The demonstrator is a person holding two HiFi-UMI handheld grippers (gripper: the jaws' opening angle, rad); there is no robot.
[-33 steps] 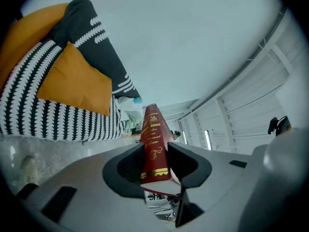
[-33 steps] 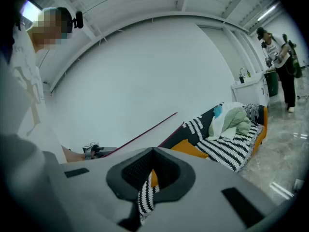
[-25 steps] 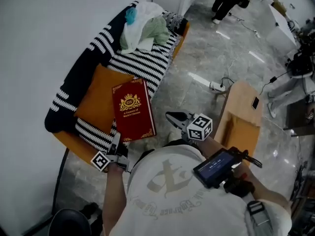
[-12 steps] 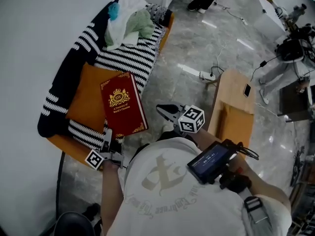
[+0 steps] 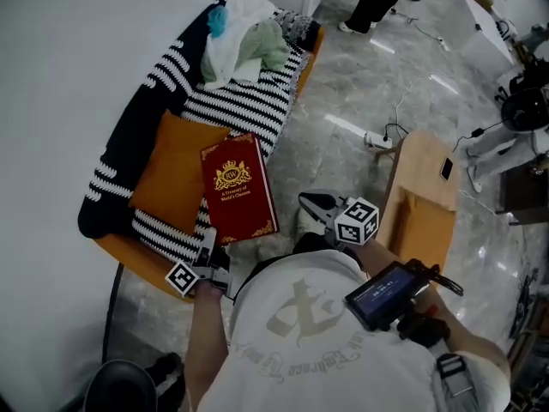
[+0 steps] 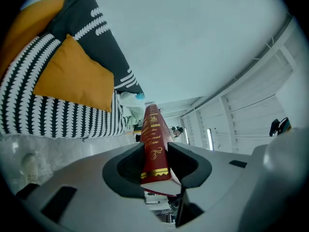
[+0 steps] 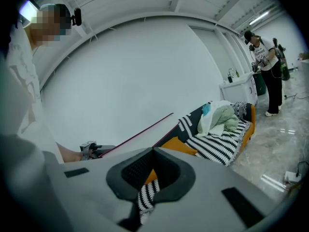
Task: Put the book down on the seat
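Observation:
A red hardback book (image 5: 236, 187) with a gold crest is cover-up over the near end of the sofa seat (image 5: 244, 110), above an orange cushion (image 5: 171, 166). My left gripper (image 5: 208, 243) is shut on the book's near edge. In the left gripper view the book (image 6: 153, 144) stands edge-on between the jaws of the left gripper (image 6: 157, 172). My right gripper (image 5: 316, 206) hovers open over the floor to the right of the book, holding nothing. The right gripper view shows the book (image 7: 140, 129) as a thin red line raised above the sofa.
A pile of white and green clothes (image 5: 244, 41) lies on the sofa's far end. A black-and-white striped blanket covers the seat and back. A wooden chair (image 5: 425, 196) with a phone (image 5: 446, 168) on it stands at right. A power strip (image 5: 377, 140) lies on the floor.
The book stays gripped by the left gripper over the seat's near end. The head camera has shifted a little; the right gripper keeps its place beside the book.

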